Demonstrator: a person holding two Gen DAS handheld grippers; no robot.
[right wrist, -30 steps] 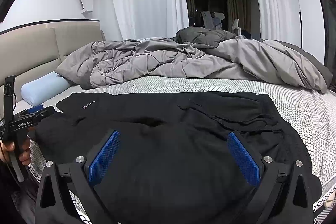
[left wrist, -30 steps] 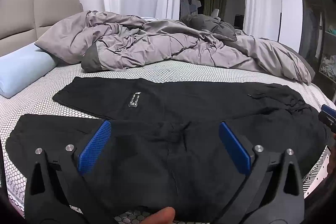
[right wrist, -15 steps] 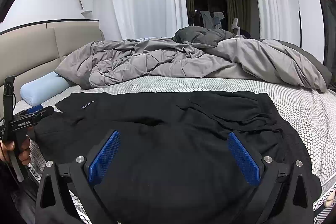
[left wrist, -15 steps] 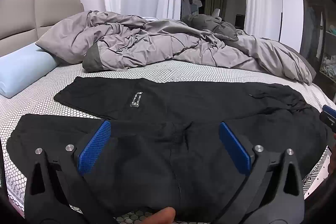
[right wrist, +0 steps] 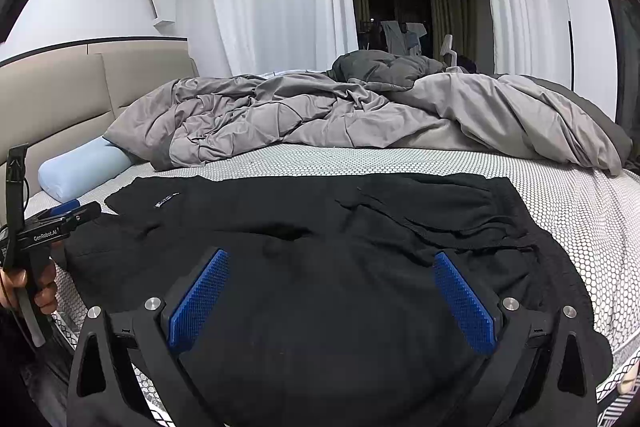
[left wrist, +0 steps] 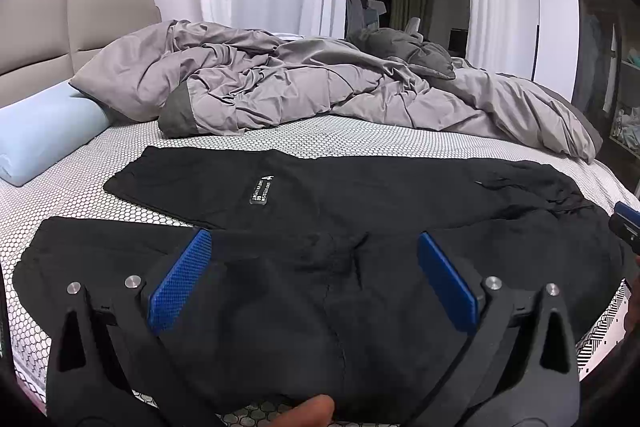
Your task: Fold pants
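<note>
Bed with white honeycomb-pattern cover carried the black fabric pants, spread flat, legs apart, pointing to 9 o'clock, waistband at 3. No fold was made yet; all folds remained. Left tongs and right tongs hovered wide open, empty.

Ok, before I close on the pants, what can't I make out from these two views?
- Near edge of the pants: left wrist view, hidden behind the left tongs and the bottom frame edge.
- Same edge, right wrist view: covered by the right tongs.
- Label print: too small to read.
- Right tongs in the left wrist view: cut off by the right edge.
</note>
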